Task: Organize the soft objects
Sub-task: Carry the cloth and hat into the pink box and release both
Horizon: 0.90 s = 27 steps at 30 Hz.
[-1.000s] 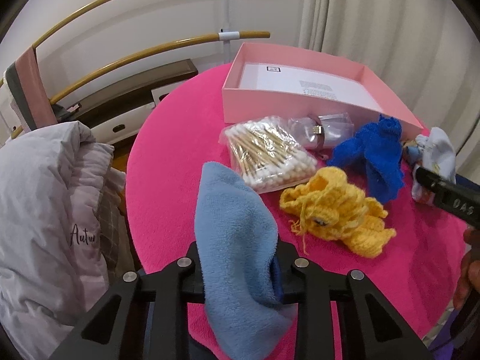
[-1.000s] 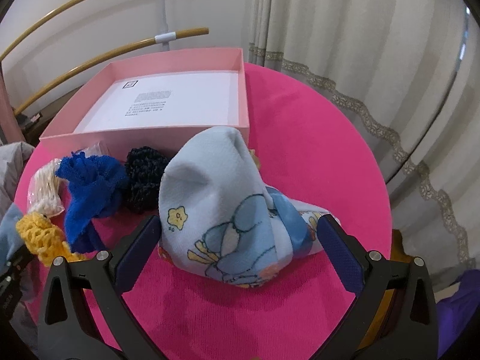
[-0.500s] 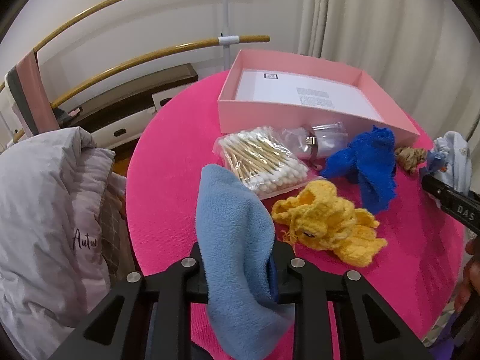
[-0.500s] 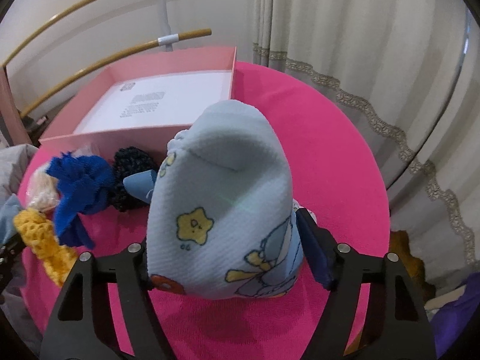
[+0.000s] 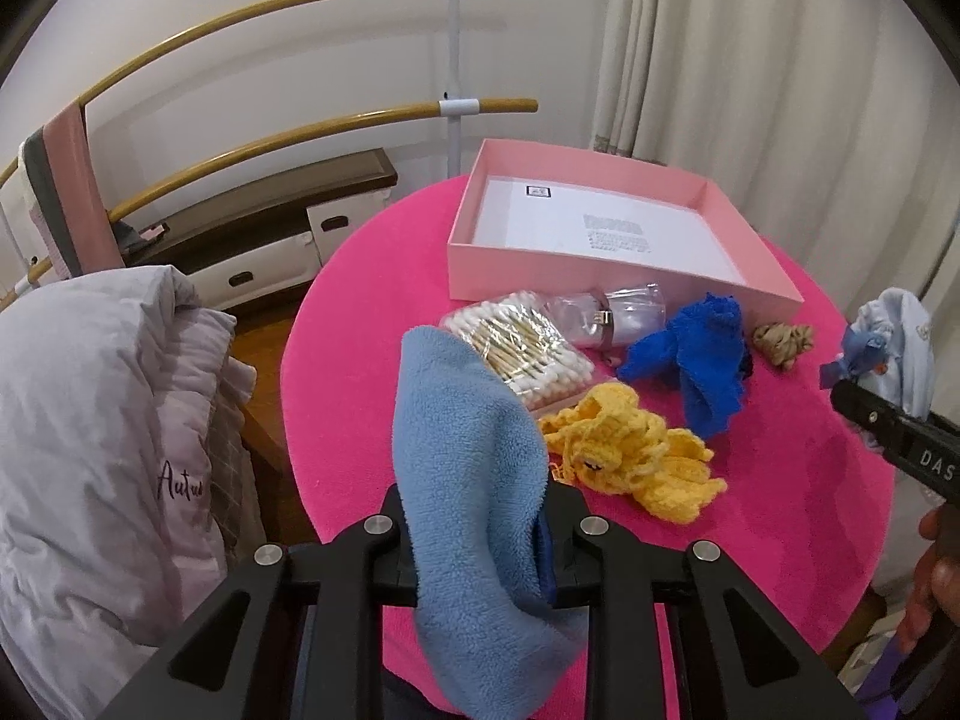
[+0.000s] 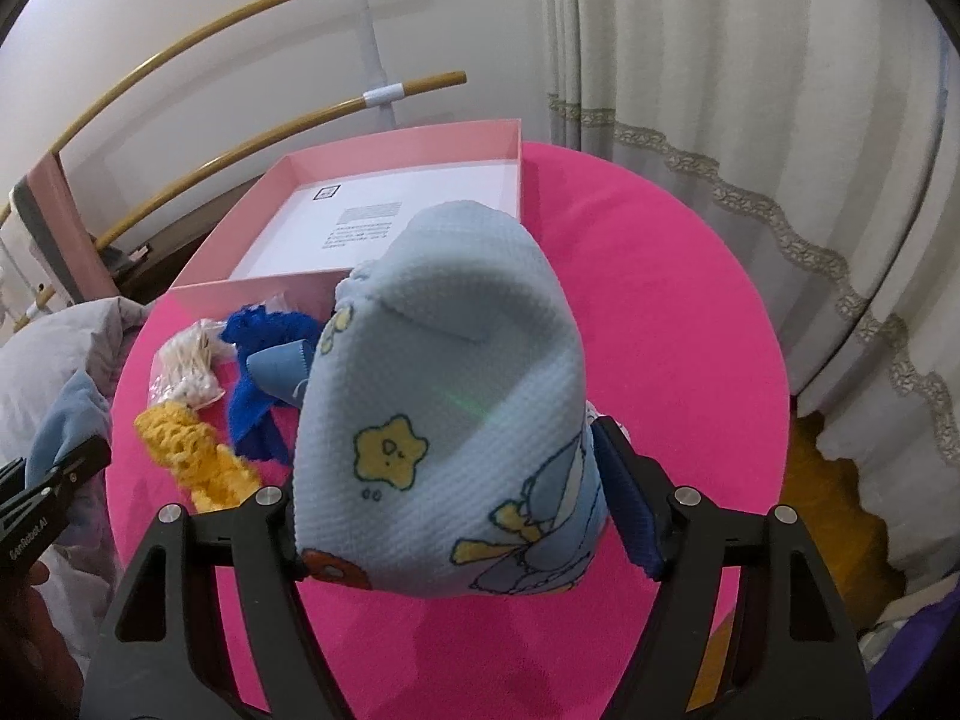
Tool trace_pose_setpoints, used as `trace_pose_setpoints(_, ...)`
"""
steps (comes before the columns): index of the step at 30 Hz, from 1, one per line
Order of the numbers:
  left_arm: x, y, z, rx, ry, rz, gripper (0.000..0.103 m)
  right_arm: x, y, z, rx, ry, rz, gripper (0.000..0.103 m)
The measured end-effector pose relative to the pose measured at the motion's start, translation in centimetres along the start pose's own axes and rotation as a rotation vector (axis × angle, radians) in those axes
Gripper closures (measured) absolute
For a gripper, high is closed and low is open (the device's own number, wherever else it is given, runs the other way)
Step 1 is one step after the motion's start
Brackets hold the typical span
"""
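Note:
My left gripper (image 5: 480,546) is shut on a light blue fleece cloth (image 5: 474,480) and holds it above the near edge of the pink round table (image 5: 360,372). My right gripper (image 6: 450,516) is shut on a pale blue printed baby cloth (image 6: 444,396), lifted over the table; it also shows at the right of the left wrist view (image 5: 900,348). On the table lie a yellow crochet piece (image 5: 630,456), a dark blue knit piece (image 5: 702,354) and a small tan knit piece (image 5: 783,342). An open pink box (image 5: 600,264) stands behind them.
A bag of cotton swabs (image 5: 522,348) and a small clear packet (image 5: 618,318) lie in front of the box. A grey padded jacket (image 5: 90,450) hangs at the left. Curved wooden rails (image 5: 300,138) and curtains (image 6: 750,120) stand behind the table.
My right gripper closed on the printed cloth and lifted it off the table. My left gripper rose and drew back a little with the fleece cloth.

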<state>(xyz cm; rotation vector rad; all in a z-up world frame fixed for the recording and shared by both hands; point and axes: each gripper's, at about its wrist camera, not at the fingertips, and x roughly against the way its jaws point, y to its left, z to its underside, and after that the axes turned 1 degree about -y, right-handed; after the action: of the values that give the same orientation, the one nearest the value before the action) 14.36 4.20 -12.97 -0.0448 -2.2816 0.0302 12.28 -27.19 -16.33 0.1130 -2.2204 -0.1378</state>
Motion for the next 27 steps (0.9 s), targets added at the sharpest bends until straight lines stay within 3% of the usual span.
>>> trace_pose_setpoints(9, 2.2, -0.8, -2.3, -0.024, -0.043, 0.043, 0.081, 1.5, 1.5, -1.6, 0.035, -0.030, -0.043, 0.030)
trace_pose_setpoints(19, 1.2, -3.5, -11.2, -0.062, -0.126, 0.060, 0.081, 1.1, 4.0, -9.2, 0.101, -0.077, -0.074, 0.030)
trace_pose_setpoints(27, -3.1, -5.4, -17.5, -0.085, -0.136, 0.022, 0.081, -2.6, 4.9, -15.0, 0.084, -0.080, -0.073, 0.030)
